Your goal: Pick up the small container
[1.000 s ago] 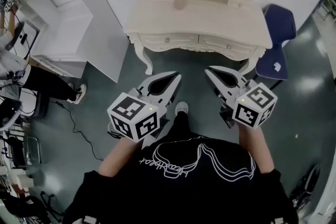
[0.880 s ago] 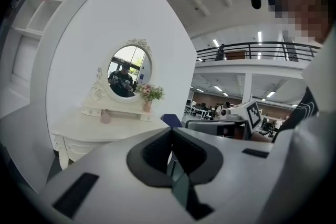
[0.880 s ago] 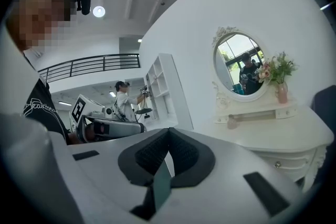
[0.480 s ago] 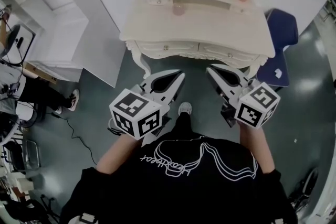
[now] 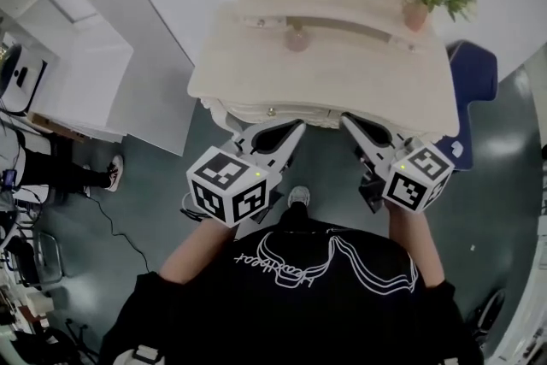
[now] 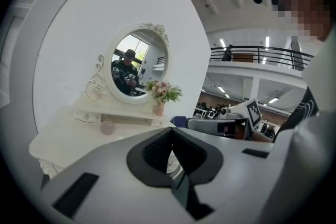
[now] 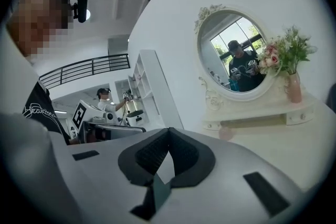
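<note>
The small container (image 5: 297,38), a round pale pink pot, stands on the cream dressing table (image 5: 342,85) just below its raised back shelf, left of centre. It also shows as a pink blob in the left gripper view (image 6: 107,127) and in the right gripper view (image 7: 226,133). My left gripper (image 5: 295,129) and right gripper (image 5: 349,120) are held side by side at the table's front edge, well short of the container. Both point at the table with their jaws shut and nothing between them. In their own views the left gripper (image 6: 170,132) and right gripper (image 7: 168,131) show tips meeting.
A pink vase of flowers (image 5: 416,13) stands at the table's back right, under the oval mirror (image 6: 139,63). A blue chair (image 5: 479,81) sits to the right of the table, and white shelving (image 5: 77,55) to the left. A person's shoe (image 5: 112,172) is at the left.
The table has come much closer in the head view. Both grippers have moved forward together, from over the floor to the table's front edge, jaws still shut.
</note>
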The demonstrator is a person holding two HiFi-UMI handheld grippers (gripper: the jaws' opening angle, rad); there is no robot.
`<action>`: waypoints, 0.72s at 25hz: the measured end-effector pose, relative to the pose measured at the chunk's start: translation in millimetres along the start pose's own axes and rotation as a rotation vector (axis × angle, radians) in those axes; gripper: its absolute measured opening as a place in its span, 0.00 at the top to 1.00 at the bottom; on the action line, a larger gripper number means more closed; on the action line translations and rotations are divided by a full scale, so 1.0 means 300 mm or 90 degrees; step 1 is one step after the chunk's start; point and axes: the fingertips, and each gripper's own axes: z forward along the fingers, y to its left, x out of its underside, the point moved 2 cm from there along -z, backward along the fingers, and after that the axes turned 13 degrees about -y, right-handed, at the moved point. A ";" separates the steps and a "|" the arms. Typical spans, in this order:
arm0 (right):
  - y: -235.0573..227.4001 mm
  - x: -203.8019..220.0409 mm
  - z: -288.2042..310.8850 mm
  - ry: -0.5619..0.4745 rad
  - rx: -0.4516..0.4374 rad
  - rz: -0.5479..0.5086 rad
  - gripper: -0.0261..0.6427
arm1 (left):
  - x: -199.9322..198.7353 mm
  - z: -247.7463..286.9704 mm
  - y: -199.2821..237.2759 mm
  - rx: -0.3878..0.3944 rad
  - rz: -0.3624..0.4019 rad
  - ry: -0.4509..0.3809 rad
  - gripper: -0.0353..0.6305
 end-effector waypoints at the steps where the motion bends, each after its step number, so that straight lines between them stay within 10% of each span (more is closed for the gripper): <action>1: -0.032 -0.007 0.036 0.005 0.000 0.002 0.95 | -0.012 0.028 0.039 -0.001 -0.005 0.000 0.94; 18: -0.316 -0.156 0.398 0.020 -0.003 -0.040 0.95 | -0.154 0.283 0.404 -0.003 -0.013 -0.013 0.94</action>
